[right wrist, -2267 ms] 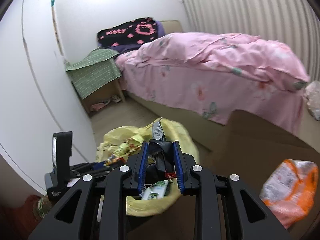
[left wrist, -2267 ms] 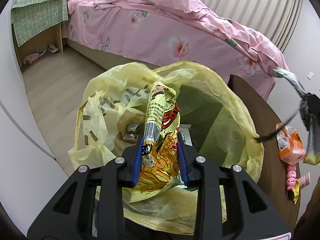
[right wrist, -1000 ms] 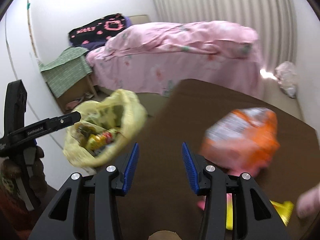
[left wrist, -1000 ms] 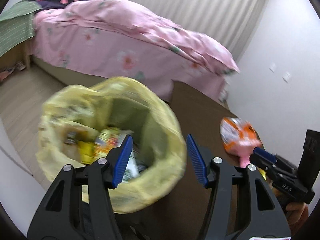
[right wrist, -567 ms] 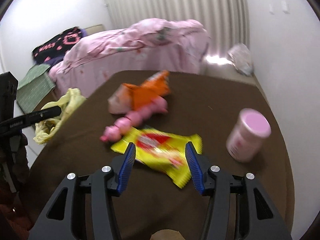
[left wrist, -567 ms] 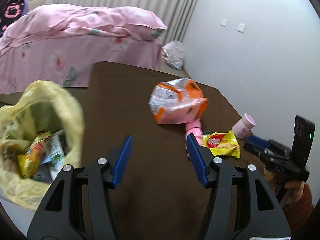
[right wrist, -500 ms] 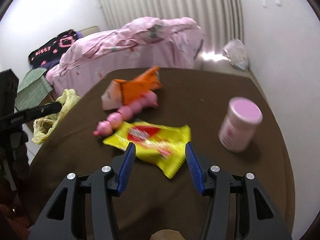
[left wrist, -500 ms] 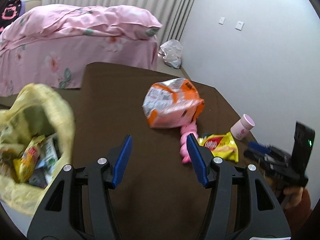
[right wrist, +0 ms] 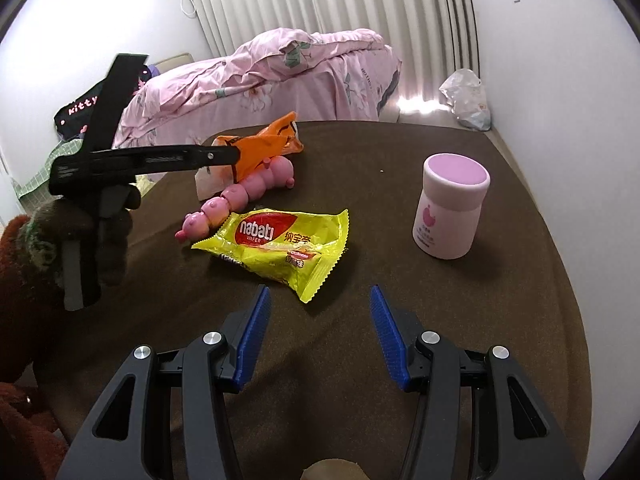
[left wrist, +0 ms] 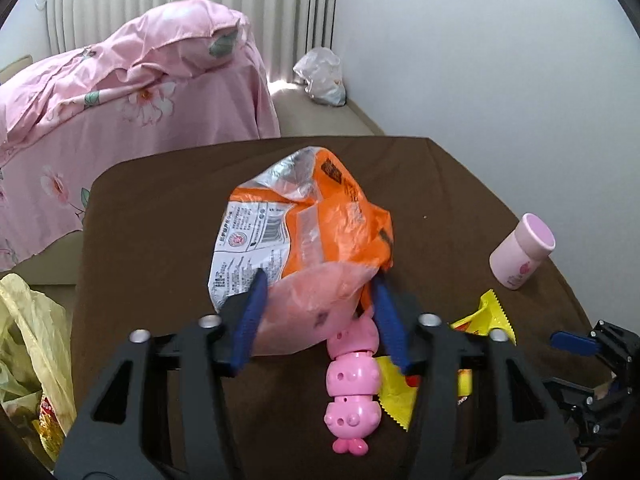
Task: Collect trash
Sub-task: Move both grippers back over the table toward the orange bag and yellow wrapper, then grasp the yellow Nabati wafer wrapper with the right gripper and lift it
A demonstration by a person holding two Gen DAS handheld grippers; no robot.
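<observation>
An orange snack bag [left wrist: 304, 224] lies crumpled on the brown table [left wrist: 160, 208]. My left gripper [left wrist: 318, 280] is open, its jaws on either side of the bag's near end. The bag also shows in the right wrist view [right wrist: 260, 146], beside the left gripper's tip. A yellow wafer wrapper [right wrist: 280, 244] lies in front of my right gripper [right wrist: 318, 300], which is open and empty just short of it. The yellow trash bag [left wrist: 28, 340] hangs at the table's left edge.
A pink toy caterpillar [right wrist: 240, 192] lies between the orange bag and the wrapper. A pink lotion bottle [right wrist: 452, 208] stands at the right. A bed with a pink cover [right wrist: 260, 76] is behind the table. A white plastic bag [right wrist: 466, 96] lies on the floor.
Both grippers let go of their trash over the yellow bag, opened and swung right over the table. The left one has closed in around the orange bag, the right one on the wrapper.
</observation>
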